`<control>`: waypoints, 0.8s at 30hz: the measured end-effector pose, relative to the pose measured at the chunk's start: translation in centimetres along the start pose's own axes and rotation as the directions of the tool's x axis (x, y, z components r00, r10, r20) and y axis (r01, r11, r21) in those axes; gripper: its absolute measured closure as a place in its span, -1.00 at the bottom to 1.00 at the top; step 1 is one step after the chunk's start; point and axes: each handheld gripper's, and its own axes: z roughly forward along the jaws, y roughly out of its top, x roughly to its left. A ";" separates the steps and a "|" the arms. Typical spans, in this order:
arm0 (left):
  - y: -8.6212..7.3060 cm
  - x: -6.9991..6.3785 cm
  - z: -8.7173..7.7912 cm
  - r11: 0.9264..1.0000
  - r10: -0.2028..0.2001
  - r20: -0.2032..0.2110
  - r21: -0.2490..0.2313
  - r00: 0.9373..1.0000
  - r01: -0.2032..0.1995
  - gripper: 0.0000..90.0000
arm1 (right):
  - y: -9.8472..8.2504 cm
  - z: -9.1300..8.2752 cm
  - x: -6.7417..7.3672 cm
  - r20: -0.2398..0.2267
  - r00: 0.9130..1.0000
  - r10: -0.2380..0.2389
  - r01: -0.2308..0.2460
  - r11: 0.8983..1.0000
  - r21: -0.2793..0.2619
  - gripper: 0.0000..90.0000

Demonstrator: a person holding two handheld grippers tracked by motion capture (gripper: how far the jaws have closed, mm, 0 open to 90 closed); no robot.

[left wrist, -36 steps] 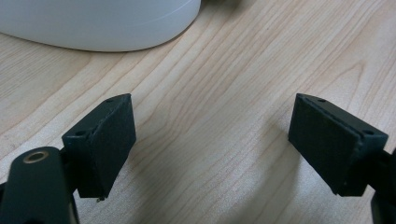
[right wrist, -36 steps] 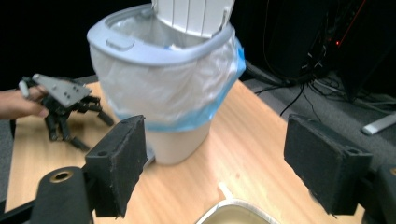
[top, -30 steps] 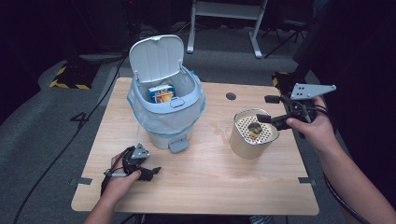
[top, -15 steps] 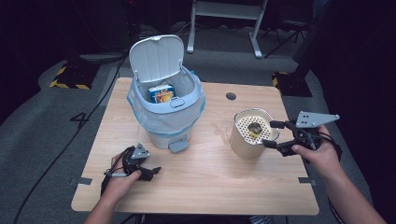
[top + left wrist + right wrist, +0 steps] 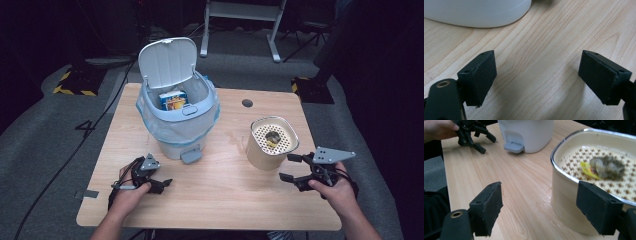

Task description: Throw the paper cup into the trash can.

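A cream container (image 5: 260, 155) with a metal rim and a perforated insert stands right of the table's middle. A grey-and-yellow scrap (image 5: 272, 139) lies on the insert, blurred in the right gripper view (image 5: 606, 166). My right gripper (image 5: 288, 167) is low over the table just right of and nearer than the container, pointing left, open with nothing between its pads (image 5: 541, 205). The container wall (image 5: 569, 200) is close ahead on its right side. My left gripper (image 5: 162, 184) rests near the front left, open over bare wood (image 5: 540, 75).
A white pedal bin (image 5: 175, 135) with a blue bag and its lid up stands at the back left, a printed box (image 5: 172, 100) inside. Its pedal (image 5: 191, 156) faces me. The tabletop (image 5: 225, 200) has a cable hole (image 5: 247, 103). Wet marks show by the container (image 5: 547, 197).
My right gripper has come down from the container's rim and back toward the front edge, now low beside the container. The left gripper has not moved.
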 end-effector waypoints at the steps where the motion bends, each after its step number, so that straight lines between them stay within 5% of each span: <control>1: 0.0 0.0 0.0 1.000 0.001 0.000 0.001 1.000 -0.001 -0.66 | -0.9 0.3 0.0 0.009 1.000 0.008 -0.008 1.000 0.006 -0.53; 24: 0.0 -0.2 0.0 1.000 -0.015 -0.015 0.002 1.000 0.015 -0.66 | -7.6 4.7 -1.2 0.108 0.991 0.073 -0.085 0.990 0.115 -0.55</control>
